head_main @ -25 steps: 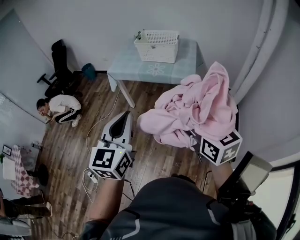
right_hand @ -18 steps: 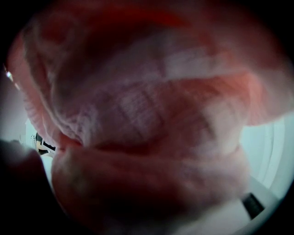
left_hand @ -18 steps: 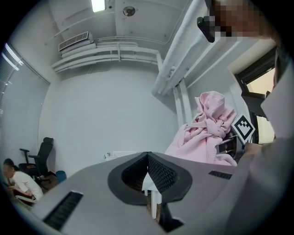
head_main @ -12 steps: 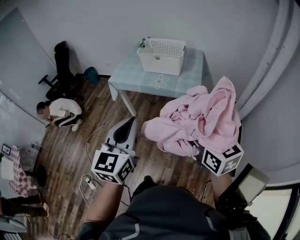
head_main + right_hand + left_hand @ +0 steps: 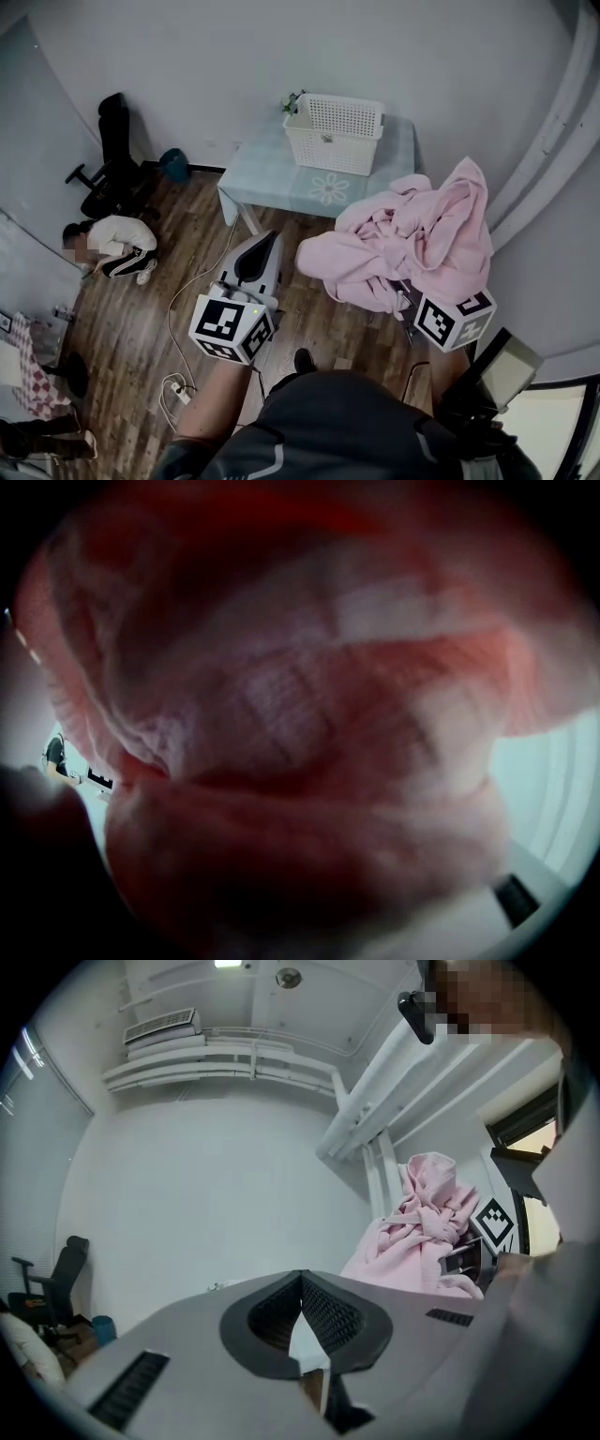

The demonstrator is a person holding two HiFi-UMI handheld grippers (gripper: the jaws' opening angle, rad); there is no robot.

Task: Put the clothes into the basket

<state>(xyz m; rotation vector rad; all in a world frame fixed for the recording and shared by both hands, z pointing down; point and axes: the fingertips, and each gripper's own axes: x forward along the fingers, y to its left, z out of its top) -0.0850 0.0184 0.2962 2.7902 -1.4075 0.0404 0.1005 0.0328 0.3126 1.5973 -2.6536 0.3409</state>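
Pale worktop (image 5: 272, 178), flower motif on its top, carries the white perforated basket (image 5: 336, 131) at its far side, close to the wall. No garment shows inside the basket.

Pink clothes (image 5: 412, 244): one bulky fleece bundle, held in the air well short of the basket, to its near right. It is over the wooden floor (image 5: 187, 281), not over the worktop.

Right tool (image 5: 424, 305): clenched on that bundle. Its own view is filled edge to edge with pink fabric wrapped round the jaws.

Left tool (image 5: 272, 240): jaws brought together at the tips, nothing between them. It points toward the basket from the near left, well apart from it.

Assessment: pickup is complete and the load is in transit. Outstanding steps are closing the gap to the basket, lowering the bundle inside its rim and letting go. Trailing folds may catch on the rim.
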